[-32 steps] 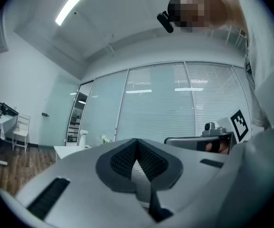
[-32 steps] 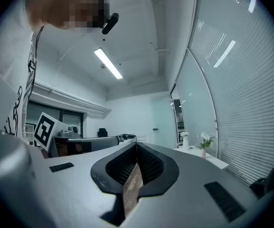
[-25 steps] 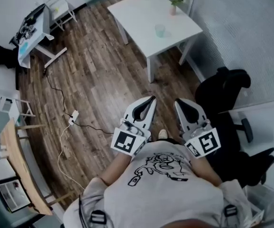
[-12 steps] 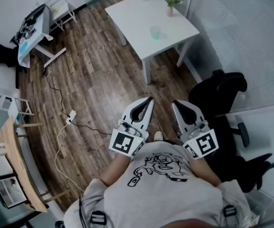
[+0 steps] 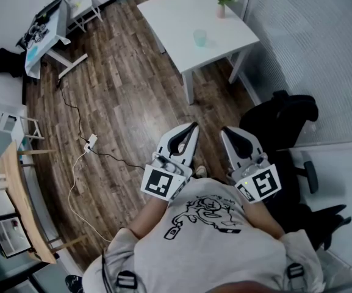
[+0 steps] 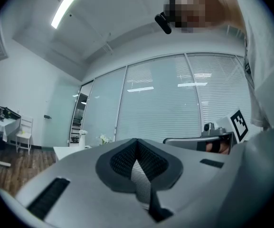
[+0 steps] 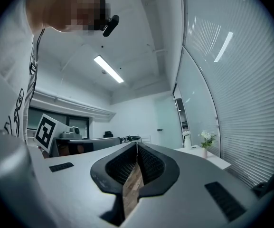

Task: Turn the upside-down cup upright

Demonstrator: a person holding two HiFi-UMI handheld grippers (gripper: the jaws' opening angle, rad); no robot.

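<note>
A pale green cup (image 5: 199,38) stands on the white table (image 5: 176,14) far ahead; from here I cannot tell which way up it is. My left gripper (image 5: 192,127) and right gripper (image 5: 226,132) are held side by side in front of the person's chest, over the wooden floor and well short of the table. Both point level toward the table. The left gripper (image 6: 136,142) has its jaws shut with nothing between them. The right gripper (image 7: 137,147) is likewise shut and empty. The cup does not show in either gripper view.
A vase of flowers (image 5: 224,2) stands at the table's far end, also in the right gripper view (image 7: 204,144). A black office chair (image 5: 285,118) sits close on the right by the blinds-covered glass wall. A power strip with cable (image 5: 91,144) lies on the floor to the left.
Both grippers have drifted a little forward over the floor with the person, toward the table. Their jaws stayed shut.
</note>
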